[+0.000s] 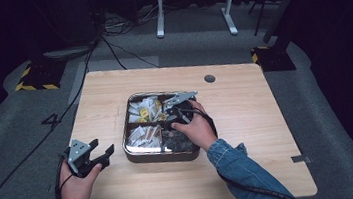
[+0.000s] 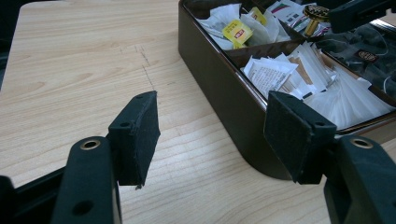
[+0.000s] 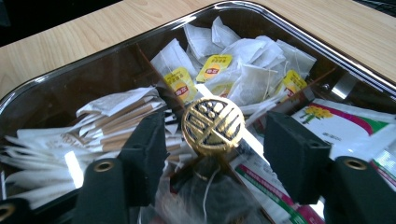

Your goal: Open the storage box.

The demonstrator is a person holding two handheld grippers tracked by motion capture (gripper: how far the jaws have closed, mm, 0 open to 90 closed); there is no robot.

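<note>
A metal tray (image 1: 161,156) with four compartments sits mid-table. A gold round knob (image 3: 212,123) stands at its centre where the dividers meet, also visible from the left gripper view as the knob (image 2: 315,14). My right gripper (image 3: 219,140) hovers over the tray (image 3: 299,32), its jaws on either side of the knob with a gap on both sides. From above, the right gripper (image 1: 169,115) is held by a hand in a denim sleeve. My left gripper (image 1: 102,145) stands open and empty over bare table, left of the tray wall (image 2: 219,93).
Tea bags with yellow tags (image 3: 212,65) fill the far left compartment. White paper packets (image 2: 289,70) lie in the near left one, dark pouches (image 1: 176,140) in the near right, printed sachets (image 3: 336,121) in the far right. A cable hole (image 1: 209,78) marks the table's far side.
</note>
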